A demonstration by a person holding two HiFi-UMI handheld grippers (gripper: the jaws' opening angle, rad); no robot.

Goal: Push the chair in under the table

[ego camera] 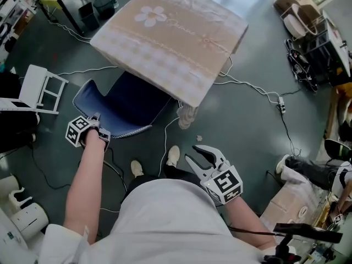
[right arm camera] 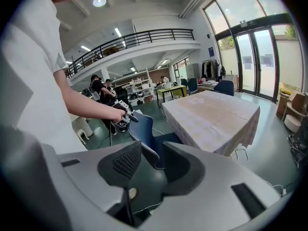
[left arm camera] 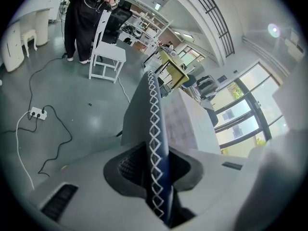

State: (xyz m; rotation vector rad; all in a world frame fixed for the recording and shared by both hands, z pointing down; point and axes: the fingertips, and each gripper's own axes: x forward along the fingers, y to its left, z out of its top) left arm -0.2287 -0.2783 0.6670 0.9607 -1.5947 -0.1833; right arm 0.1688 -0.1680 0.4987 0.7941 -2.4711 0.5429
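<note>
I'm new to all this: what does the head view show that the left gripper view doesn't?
Only the head view: the right gripper, open and empty, and the person's shoes. Only the left gripper view: how the left gripper has its jaws clamped on the stitched back edge of the blue chair, plus tall windows. Both: the blue chair, the cloth-covered table, a white chair and floor cables.

The blue chair (ego camera: 118, 106) blocks the near edge of the desk (ego camera: 170, 43). The floor (ego camera: 247, 131) to its right is open, but white cables (ego camera: 268, 94) cross it
</note>
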